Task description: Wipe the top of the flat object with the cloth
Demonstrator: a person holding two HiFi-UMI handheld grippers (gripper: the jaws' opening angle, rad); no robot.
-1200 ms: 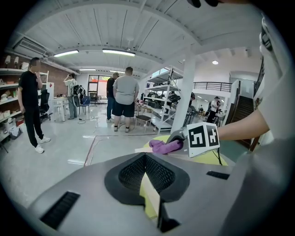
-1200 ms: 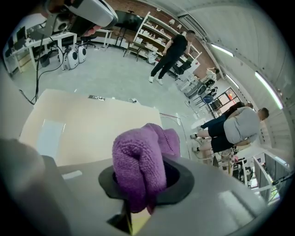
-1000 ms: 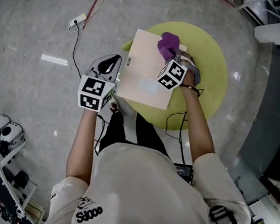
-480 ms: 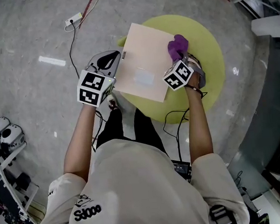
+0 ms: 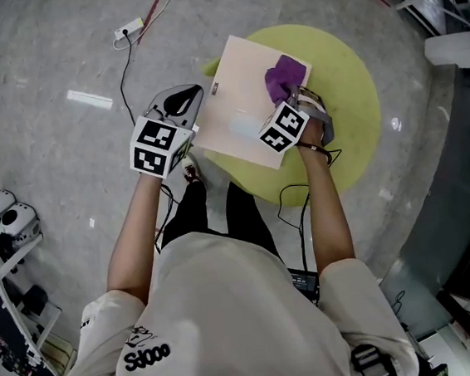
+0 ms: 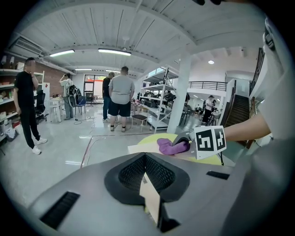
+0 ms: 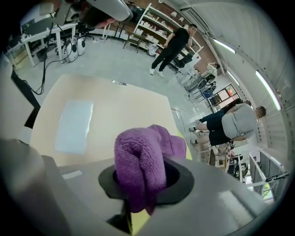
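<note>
Cloth (image 5: 284, 76), purple and bunched, sits clamped in our right gripper (image 5: 292, 98), pressed onto the far right part of the flat board (image 5: 239, 111) on the yellow table (image 5: 355, 103). Our left gripper (image 5: 189, 111) pinches its left edge, likely steadying it against wiping.

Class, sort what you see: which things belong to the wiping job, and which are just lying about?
In the job: purple cloth, flat board, right hand-held gripper, left hand-held gripper.
Lying about: power strip, floor cable.
</note>
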